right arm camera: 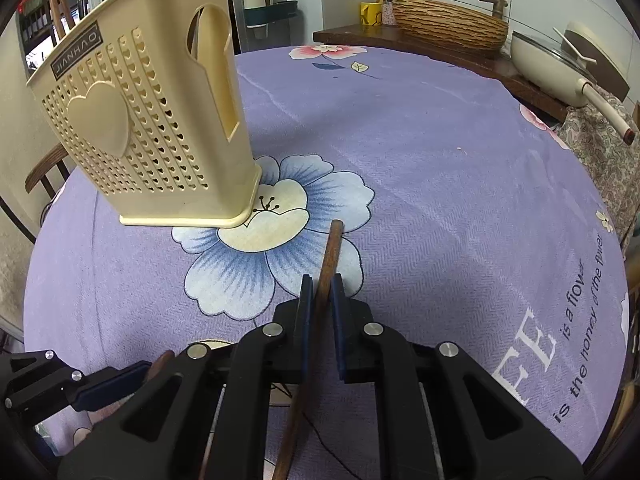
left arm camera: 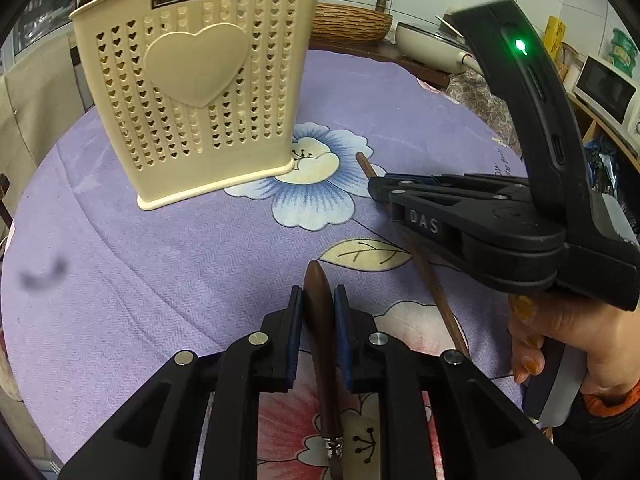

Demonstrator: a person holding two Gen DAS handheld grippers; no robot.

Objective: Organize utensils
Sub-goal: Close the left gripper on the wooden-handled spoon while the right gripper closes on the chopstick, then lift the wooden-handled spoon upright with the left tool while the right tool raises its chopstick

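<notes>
A cream perforated utensil holder [left arm camera: 200,92] with a heart on its side stands upright on the purple flowered tablecloth [left arm camera: 120,280]; it also shows in the right wrist view [right arm camera: 152,120]. My left gripper [left arm camera: 318,304] is shut on a dark wooden utensil handle [left arm camera: 320,320] with a metal collar, low over the cloth. My right gripper [right arm camera: 322,296] is shut on a long brown wooden stick [right arm camera: 326,264] that lies on the cloth pointing toward the holder; both show in the left wrist view [left arm camera: 380,192], the stick [left arm camera: 436,292] running under it.
Behind the table are a wooden counter with a woven basket [right arm camera: 448,24], a cream pan [right arm camera: 560,68] with a long handle, a yellow mug [right arm camera: 370,14] and a microwave [left arm camera: 604,92]. A chair [right arm camera: 44,172] stands at the left edge.
</notes>
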